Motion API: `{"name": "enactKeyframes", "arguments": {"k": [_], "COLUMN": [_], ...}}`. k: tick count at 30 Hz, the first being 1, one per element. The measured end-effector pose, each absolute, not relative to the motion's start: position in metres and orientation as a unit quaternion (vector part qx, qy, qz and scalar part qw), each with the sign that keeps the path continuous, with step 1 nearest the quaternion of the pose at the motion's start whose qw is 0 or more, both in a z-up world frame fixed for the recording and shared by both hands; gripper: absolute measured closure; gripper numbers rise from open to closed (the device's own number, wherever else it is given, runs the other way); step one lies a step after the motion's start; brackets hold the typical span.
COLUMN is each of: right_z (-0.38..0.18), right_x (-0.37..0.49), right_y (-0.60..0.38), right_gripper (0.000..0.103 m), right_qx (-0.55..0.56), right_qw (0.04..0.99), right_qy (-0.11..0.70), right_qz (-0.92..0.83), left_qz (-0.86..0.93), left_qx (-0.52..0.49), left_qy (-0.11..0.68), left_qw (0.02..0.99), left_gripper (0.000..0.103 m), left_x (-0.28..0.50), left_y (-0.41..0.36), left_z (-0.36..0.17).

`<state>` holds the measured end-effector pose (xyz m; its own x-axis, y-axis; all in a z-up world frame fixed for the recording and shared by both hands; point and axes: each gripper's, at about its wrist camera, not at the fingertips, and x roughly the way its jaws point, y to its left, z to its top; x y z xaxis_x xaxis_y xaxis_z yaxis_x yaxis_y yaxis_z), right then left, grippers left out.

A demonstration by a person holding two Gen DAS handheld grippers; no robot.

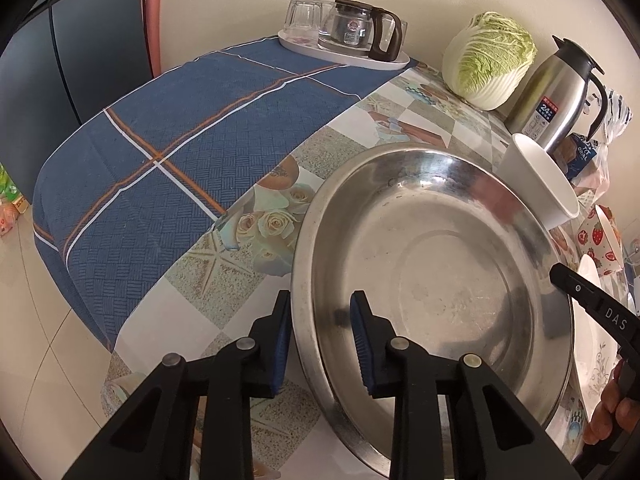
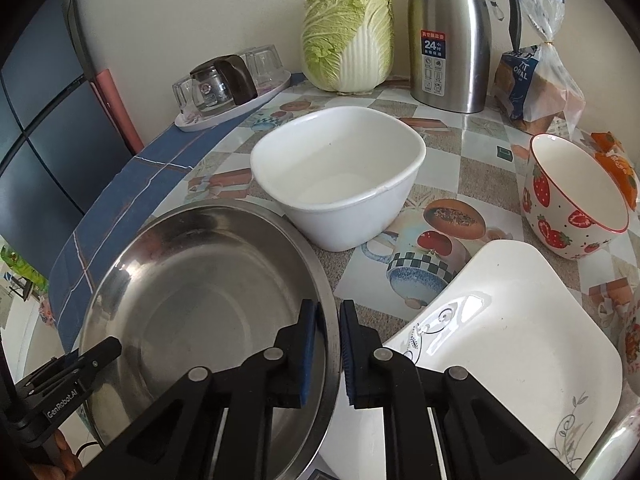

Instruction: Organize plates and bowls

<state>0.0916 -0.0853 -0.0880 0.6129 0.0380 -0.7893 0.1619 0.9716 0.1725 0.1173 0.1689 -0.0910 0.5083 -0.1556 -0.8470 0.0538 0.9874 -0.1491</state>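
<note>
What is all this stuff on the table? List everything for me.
Steel basin: one, silver, front, rim between both tools.
Square bowl: one, white, behind the basin.
Strawberry bowl: one, white and red, right, tilted.
Square plate: one, white, front right.
Cabbage: one, green-white, by the wall.
Thermos jug: one, steel, beside the cabbage.
Bread bag: one, clear, far right.
Tray: one, white, holding a glass pot and upturned glasses.
Blue cloth: one, left side.
Left tool: black, blue pads, straddling the rim.
Right tool: same, straddling the rim.

White plate (image 2: 520,320) (near edge) under steel pan (image 2: 192,300)
</note>
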Motion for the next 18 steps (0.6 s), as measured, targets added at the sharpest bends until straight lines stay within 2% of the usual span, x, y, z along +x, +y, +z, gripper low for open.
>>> {"name": "enactKeyframes", "arguments": {"k": [18], "right_z": [-0.091], "right_x": [0.088], "right_y": [-0.065], "right_gripper": [0.09], "right_qx": [0.113], "right_qw": [0.88], "right_qy": [0.462], "right_qz": [0.015], "left_qz": [-0.018], "left_qx": [-0.064], "left_qy": [0.491], "left_qw": [0.868], "left_gripper": [0.077], "left_x": [0.12], "left_y": [0.191], "left_z": [-0.088]}}
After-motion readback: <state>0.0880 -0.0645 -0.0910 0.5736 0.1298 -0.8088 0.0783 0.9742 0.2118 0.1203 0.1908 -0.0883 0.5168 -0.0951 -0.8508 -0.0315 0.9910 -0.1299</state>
